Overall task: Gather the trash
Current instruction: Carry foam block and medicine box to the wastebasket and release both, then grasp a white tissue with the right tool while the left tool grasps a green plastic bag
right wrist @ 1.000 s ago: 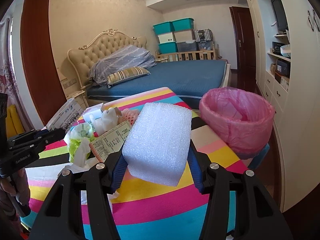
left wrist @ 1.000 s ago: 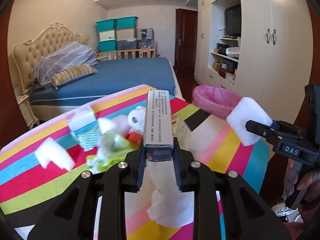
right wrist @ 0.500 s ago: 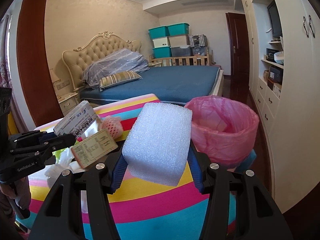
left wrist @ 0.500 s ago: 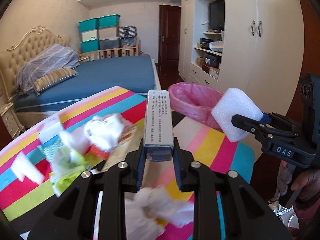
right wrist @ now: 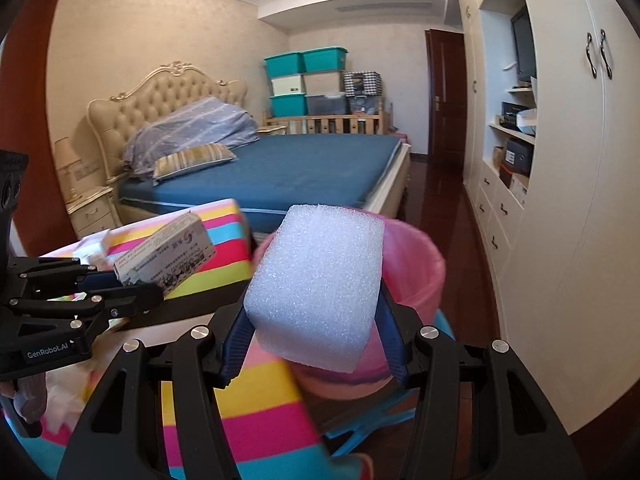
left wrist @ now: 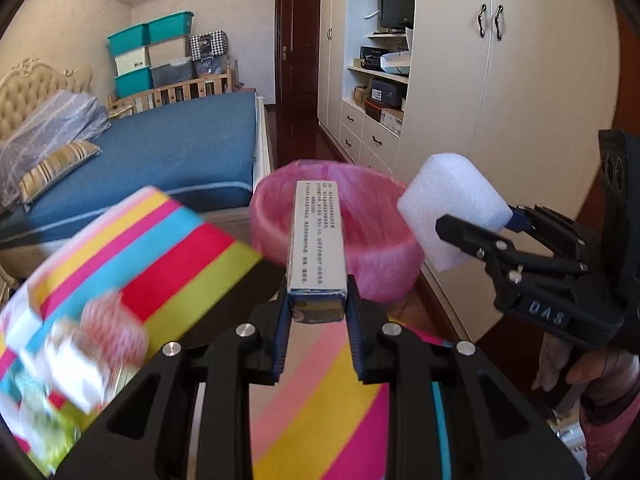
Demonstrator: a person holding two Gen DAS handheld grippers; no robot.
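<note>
The left gripper [left wrist: 317,316] has its two fingers closed tightly on one long printed box [left wrist: 317,240], which points toward 12 o'clock over the striped counter [left wrist: 168,248], and the right gripper [right wrist: 314,332] has its two fingers partly closed on one white foam block [right wrist: 316,288]. Just beyond both, at 12 o'clock, stands one bin with a pink bag [left wrist: 376,268]. Blurred scraps of trash [left wrist: 80,352] lie at 9 o'clock on the counter; their number I cannot tell, and farther back is one bed [right wrist: 288,168].

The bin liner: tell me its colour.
Pink. The bin liner shows best in the left wrist view, its open mouth in plain sight.
</note>
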